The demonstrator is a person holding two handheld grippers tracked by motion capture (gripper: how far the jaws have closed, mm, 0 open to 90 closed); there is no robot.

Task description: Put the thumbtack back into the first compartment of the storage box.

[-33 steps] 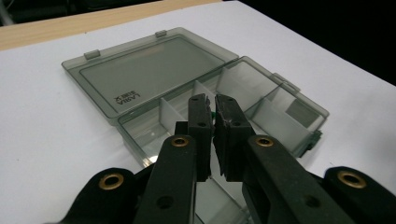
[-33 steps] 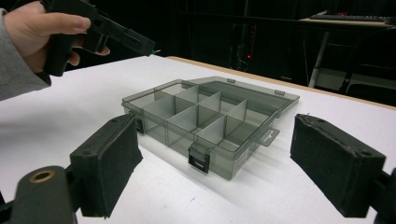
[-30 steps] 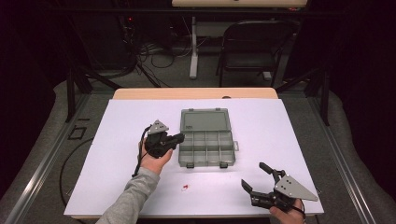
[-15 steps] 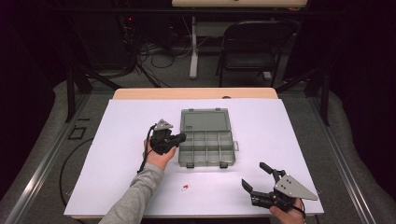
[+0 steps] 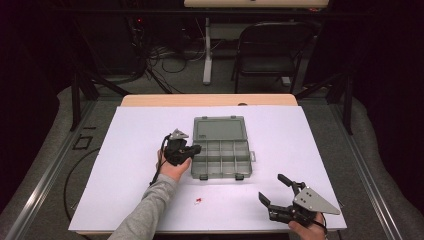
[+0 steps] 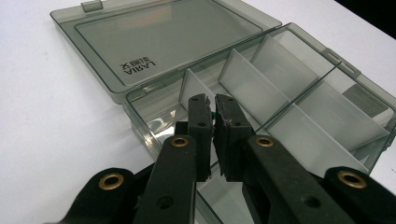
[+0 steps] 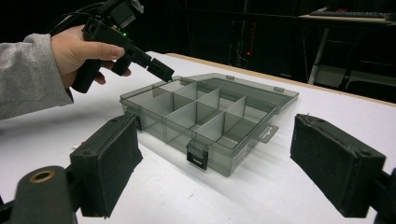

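The left gripper (image 6: 213, 106), jaws pinched on a small green piece (image 6: 212, 115), hovered over the mid-table open box (image 5: 221, 152), whose lid read "ARIAL"; the right gripper (image 5: 272, 189) stood wide near the table's front right corner.

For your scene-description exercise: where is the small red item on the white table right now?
In the high view, the small red item lies alone on the white table, near its front edge, just in front of the open organizer box and beside the grey sleeve.
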